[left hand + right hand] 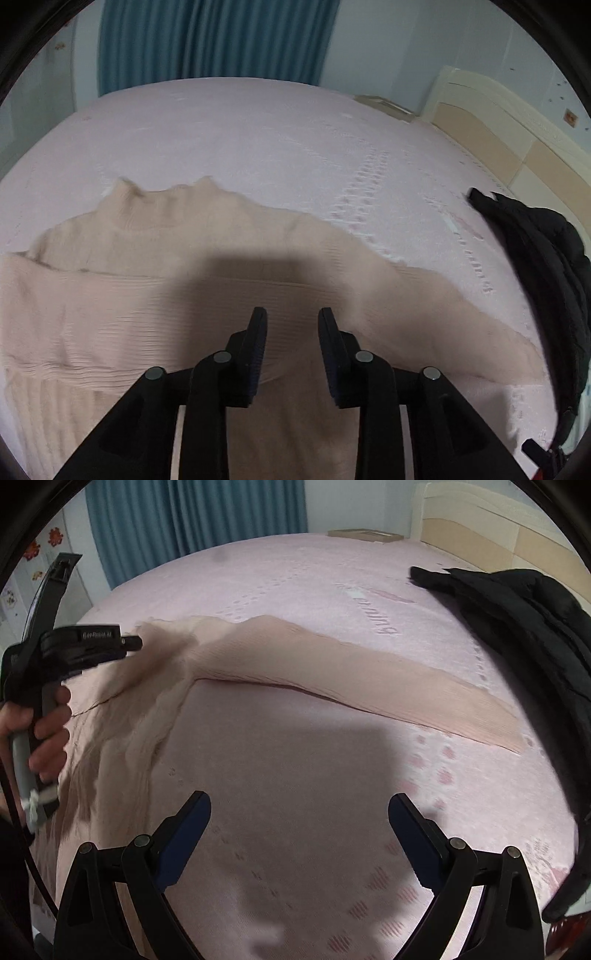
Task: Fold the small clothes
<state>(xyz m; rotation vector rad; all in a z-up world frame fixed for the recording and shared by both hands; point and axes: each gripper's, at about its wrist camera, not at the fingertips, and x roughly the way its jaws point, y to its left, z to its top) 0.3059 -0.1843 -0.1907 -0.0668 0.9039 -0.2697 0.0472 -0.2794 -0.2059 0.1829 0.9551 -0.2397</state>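
A beige ribbed sweater (pixel 147 295) lies spread on the pink bed sheet (pixel 258 129), its high collar (pixel 166 199) pointing towards the far side. One sleeve (pixel 369 679) stretches out flat to the right. My left gripper (pixel 292 314) hovers over the sweater's body with its jaws a little apart and nothing between the pads. A hand (pixel 48 723) holds that gripper's handle at the left edge of the right wrist view. My right gripper (pixel 300 797) stands wide open over bare sheet (pixel 295 757), right of the sweater's side edge and in front of the sleeve.
A black jacket (pixel 517 627) lies heaped at the bed's right side, close to the sleeve's end. Behind it stands a cream headboard (pixel 498 122). A blue curtain (pixel 214 40) hangs beyond the far edge. A flat brown box (pixel 365 535) sits at the far corner.
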